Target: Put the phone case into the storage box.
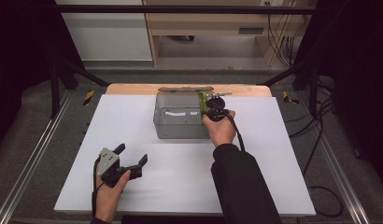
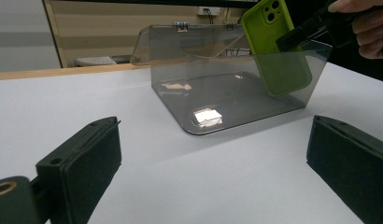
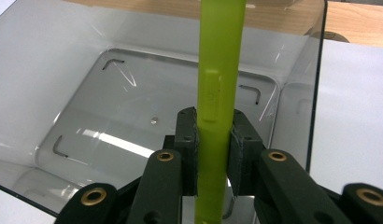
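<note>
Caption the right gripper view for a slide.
Right gripper clamps a green phone case edge-on over the open clear plastic box.

I see a lime-green phone case [image 2: 273,46] standing on edge, tilted slightly, its lower half inside the clear smoky plastic box [image 2: 217,93] near the box's right wall. My view shows the box open-topped, lid hinged back, on the white tabletop.

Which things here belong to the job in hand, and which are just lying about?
In the job:
- green phone case
- clear plastic box
- right hand-held gripper, shut on the case

Lying about:
- left hand-held gripper, open and idle on the table
- white table
- wooden shelving behind
</note>
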The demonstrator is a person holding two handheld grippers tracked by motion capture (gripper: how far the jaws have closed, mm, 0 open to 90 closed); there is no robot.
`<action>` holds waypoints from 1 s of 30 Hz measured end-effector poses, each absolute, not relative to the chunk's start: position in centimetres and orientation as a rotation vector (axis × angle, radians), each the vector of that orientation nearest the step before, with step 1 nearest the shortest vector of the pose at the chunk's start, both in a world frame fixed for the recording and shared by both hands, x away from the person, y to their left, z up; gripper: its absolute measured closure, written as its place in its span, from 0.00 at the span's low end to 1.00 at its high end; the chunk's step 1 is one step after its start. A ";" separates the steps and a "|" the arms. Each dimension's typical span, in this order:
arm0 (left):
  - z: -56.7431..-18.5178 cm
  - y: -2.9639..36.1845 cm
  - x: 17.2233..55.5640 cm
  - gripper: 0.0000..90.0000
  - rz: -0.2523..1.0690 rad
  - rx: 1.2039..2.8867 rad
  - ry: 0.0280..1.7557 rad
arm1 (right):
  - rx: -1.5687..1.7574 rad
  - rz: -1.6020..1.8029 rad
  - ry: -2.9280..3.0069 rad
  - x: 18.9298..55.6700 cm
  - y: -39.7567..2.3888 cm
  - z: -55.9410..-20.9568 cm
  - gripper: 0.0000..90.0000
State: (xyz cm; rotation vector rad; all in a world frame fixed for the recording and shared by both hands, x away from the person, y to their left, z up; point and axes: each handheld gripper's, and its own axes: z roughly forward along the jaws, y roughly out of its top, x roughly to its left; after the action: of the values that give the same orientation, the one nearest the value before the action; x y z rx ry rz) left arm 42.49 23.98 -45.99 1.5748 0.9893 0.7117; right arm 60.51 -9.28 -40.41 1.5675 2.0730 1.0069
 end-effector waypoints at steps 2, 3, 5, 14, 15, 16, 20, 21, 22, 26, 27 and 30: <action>-46.0 24.0 42.5 0.03 0.710 1.575 0.991 | 1.566 1.003 2.076 60.5 -9.2 -40.4 0.85; -46.0 24.0 42.5 0.03 0.710 1.576 0.991 | 1.568 1.003 2.076 60.5 -9.2 -40.4 0.85; -46.0 24.0 42.5 0.03 0.711 1.576 0.990 | 1.568 1.000 2.075 60.6 -9.0 -40.4 0.85; -45.9 24.0 42.4 0.04 0.708 1.580 0.988 | 1.571 0.992 2.072 60.8 -8.8 -40.4 0.85; -45.9 24.0 42.4 0.04 0.709 1.581 0.987 | 1.576 0.992 2.070 60.8 -8.8 -40.4 0.85; -45.9 24.0 42.4 0.04 0.708 1.580 0.988 | 1.581 0.988 2.068 60.8 -8.8 -40.4 0.85; -46.0 24.0 42.4 0.04 0.708 1.581 0.989 | 1.604 0.992 2.068 60.9 -9.0 -40.3 0.85; -46.0 23.9 42.4 0.04 0.709 1.581 0.988 | 1.609 0.992 2.070 60.9 -9.1 -40.3 0.85; -46.0 24.0 42.4 0.04 0.709 1.582 0.988 | 1.611 0.989 2.073 60.9 -9.1 -40.2 0.85; -46.0 24.0 42.5 0.04 0.710 1.582 0.989 | 1.611 0.984 2.076 60.9 -9.3 -40.2 0.85; -46.0 23.9 42.5 0.04 0.710 1.583 0.988 | 1.611 0.984 2.075 60.9 -9.3 -40.2 0.85; -46.0 23.9 42.5 0.04 0.710 1.583 0.988 | 1.611 0.984 2.074 60.9 -9.3 -40.2 0.85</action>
State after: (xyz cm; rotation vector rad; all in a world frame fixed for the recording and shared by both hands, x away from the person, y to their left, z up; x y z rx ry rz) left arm 42.47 23.93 -45.98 1.5835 0.9882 0.7101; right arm 60.90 -9.33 -40.21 1.6112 2.0736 0.9839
